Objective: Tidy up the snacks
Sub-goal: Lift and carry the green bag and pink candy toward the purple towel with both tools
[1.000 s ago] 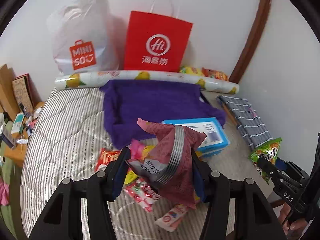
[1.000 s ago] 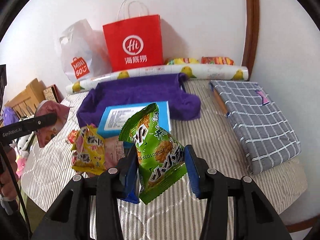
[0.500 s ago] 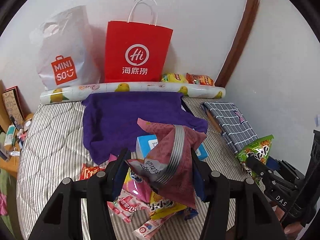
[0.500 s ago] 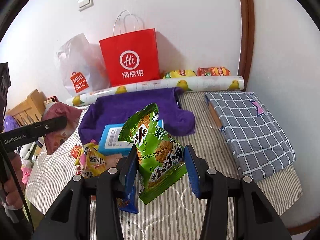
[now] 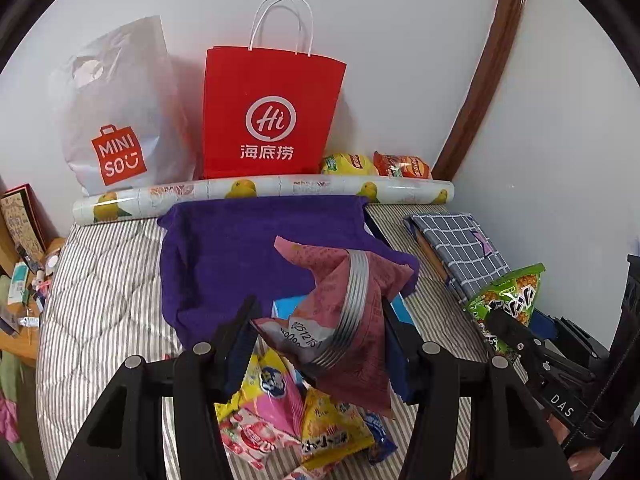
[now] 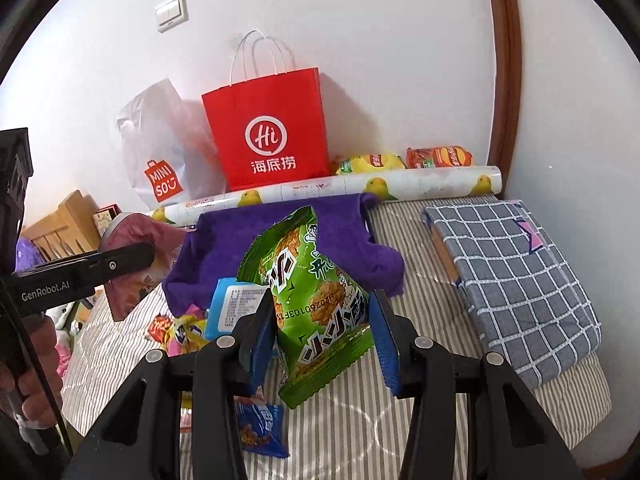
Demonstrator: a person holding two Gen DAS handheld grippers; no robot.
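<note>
We look down along each claw, from above the striped bed (image 5: pixel 100 300), toward the wall; both views share the red paper bag (image 5: pixel 272 112) and purple towel (image 6: pixel 280 236); the left view sits further left.

Black fingers (image 5: pixel 236 336), blue pads, silver screws

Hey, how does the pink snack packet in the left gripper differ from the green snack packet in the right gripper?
The dusty pink snack packet has a silver band across it and looks crumpled; the green snack packet has none, shows cracker pictures and bold black lettering, and looks puffed. The pink packet leans over in the left gripper; the green one stands more upright in the right gripper. Both are clamped between blue pads above the striped bed.
</note>
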